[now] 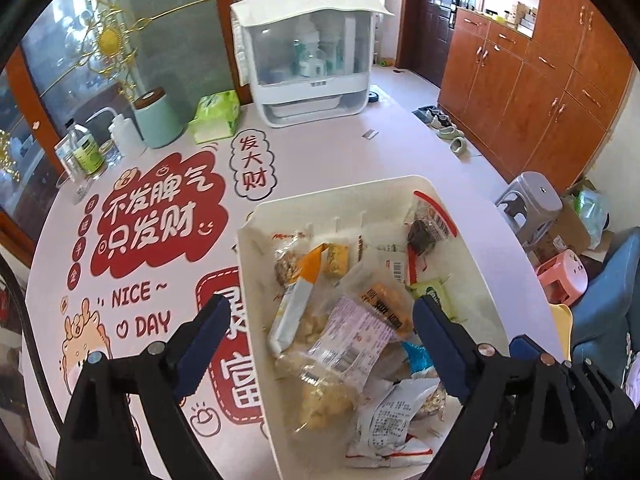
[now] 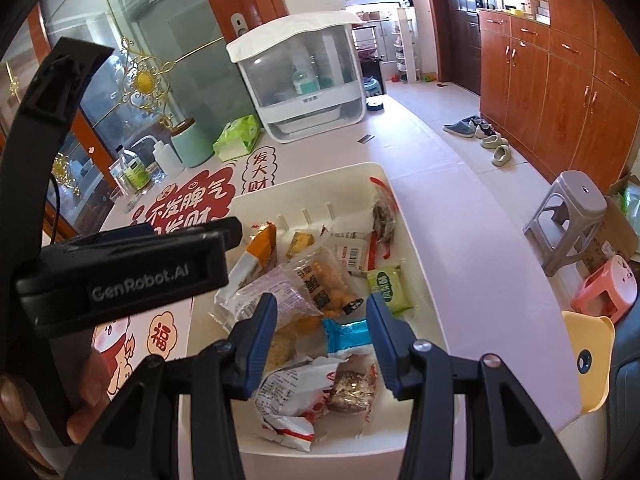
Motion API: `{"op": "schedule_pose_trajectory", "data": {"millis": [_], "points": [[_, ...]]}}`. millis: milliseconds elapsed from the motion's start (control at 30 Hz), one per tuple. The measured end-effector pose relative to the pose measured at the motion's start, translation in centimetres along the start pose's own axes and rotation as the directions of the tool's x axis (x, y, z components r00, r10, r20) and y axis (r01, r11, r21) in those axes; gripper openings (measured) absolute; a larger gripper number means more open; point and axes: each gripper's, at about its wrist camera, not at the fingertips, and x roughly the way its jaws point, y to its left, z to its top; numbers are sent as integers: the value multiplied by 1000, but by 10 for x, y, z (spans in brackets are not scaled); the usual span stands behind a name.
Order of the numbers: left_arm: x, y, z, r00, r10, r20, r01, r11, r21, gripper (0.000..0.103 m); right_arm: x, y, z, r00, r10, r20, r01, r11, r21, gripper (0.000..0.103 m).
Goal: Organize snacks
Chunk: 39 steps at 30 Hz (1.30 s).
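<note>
My L gripper (image 1: 320, 312) wide open over bin (image 1: 472, 248), holding nothing; R gripper (image 2: 322, 306) half open above blue wrapper (image 2: 346, 334), not gripping

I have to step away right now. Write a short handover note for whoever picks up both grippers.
Left gripper: jaws wide open, empty, over the white bin.
Right gripper: jaws part open, gripping nothing, above the blue wrapper.
Snacks: all in sight are piled loose in the bin, among them the green packet and the orange-and-white bar.
Done: none lie on the table in sight.
Left: sorting the pile, if wanted.
</note>
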Motion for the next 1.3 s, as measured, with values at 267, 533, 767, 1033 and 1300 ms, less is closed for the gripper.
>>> {"op": "schedule_pose_trajectory", "data": {"millis": [267, 533, 767, 1033, 1300], "points": [[-23, 37, -26, 999, 44, 4, -43, 997, -70, 92, 1, 20, -5, 999, 33, -30, -34, 999, -23, 47], [-48, 70, -60, 995, 102, 14, -100, 987, -125, 92, -2, 48, -15, 996, 60, -72, -64, 996, -59, 48], [-63, 94, -76, 989, 147, 12, -142, 974, -174, 92, -5, 62, -14, 996, 47, -74, -52, 996, -78, 48], [-60, 105, -87, 988, 153, -23, -155, 967, -203, 92, -10, 77, -13, 996, 46, -71, -53, 993, -103, 48], [-58, 102, -90, 987, 155, -36, -159, 969, -191, 92, -11, 87, -11, 997, 38, -65, -46, 990, -131, 48]]}}
